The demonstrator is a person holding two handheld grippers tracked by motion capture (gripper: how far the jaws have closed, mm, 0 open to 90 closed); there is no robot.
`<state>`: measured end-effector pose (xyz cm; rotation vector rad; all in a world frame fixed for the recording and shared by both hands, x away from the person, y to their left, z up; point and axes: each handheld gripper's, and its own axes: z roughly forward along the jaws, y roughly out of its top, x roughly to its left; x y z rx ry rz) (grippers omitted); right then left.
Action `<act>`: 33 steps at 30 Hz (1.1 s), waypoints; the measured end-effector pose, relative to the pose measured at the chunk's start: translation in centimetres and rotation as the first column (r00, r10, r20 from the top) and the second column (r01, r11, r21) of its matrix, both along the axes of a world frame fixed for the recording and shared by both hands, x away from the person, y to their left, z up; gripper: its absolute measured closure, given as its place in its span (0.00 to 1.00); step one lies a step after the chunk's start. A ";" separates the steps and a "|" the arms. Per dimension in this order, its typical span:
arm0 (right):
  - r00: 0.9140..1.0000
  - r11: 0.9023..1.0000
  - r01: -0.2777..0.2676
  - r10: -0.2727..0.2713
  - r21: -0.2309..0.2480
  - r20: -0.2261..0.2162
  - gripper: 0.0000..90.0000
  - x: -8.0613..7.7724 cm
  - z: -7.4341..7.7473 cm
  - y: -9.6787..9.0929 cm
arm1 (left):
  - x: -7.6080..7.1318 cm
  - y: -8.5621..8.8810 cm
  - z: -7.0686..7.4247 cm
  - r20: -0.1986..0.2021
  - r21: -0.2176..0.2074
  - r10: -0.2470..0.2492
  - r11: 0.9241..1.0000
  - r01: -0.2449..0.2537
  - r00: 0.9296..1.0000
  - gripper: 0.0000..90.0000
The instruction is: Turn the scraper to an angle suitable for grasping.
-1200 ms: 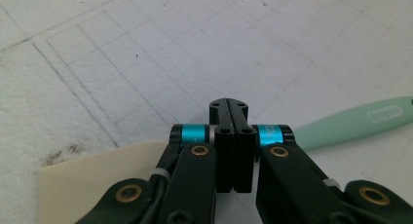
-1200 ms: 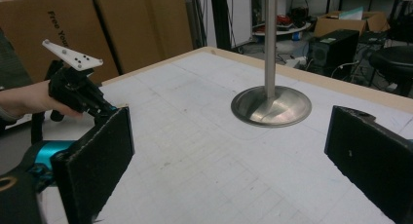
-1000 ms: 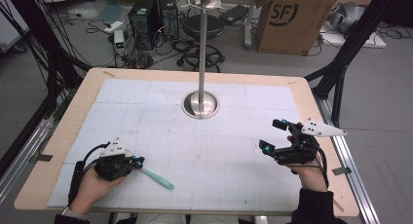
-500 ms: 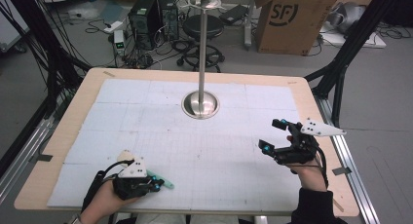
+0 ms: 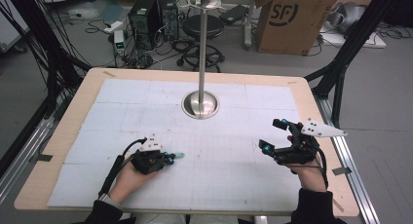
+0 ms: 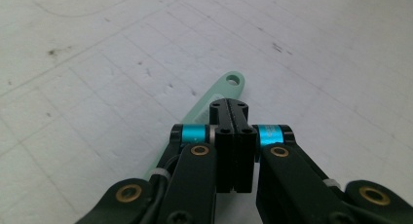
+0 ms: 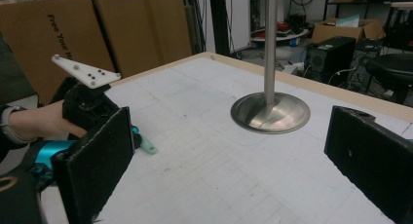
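1. Left hand-held gripper [image 5: 168, 157]: I see it low on the near-left part of the surface, jaws pointing right. In the left gripper view [image 6: 234, 136] its jaws are pressed together; a mint-green handle runs under them, and I cannot tell whether they pinch it or merely lie over it.
2. Mint-green utensil handle [image 6: 221, 90]: flat, with a round hole at its far end. It lies on the white mat, its tip poking out just past the left jaws; I also see that tip in the high view [image 5: 179, 156] and in the right gripper view [image 7: 147, 147].
3. Left hand [image 5: 130, 175]: wrapped around the gripper body, dark sleeve at the near edge.
4. Right hand-held gripper [image 5: 276, 135]: I see it at the near-right, above the mat, jaws spread wide and holding nothing. The right gripper view [image 7: 229, 156] shows the two pads well apart.
5. Right hand [image 5: 309, 174]: grips the tool from below, dark sleeve behind it.
6. Surface [image 5: 63, 136]: wooden top covered by a white gridded mat [image 5: 234, 185].
7. Metal stand [image 5: 200, 104]: round steel base with an upright pole, centred toward the far side, well apart from both grippers.
8. Cardboard box [image 5: 292, 19]: on the floor beyond the surface.
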<state>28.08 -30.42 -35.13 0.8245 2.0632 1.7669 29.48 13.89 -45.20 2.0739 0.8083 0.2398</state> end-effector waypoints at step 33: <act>1.000 1.000 -0.006 0.006 0.018 0.005 0.03 -0.3 0.2 -0.6 | 3.3 7.7 6.7 -0.025 0.175 -0.274 0.946 0.274 0.961 0.33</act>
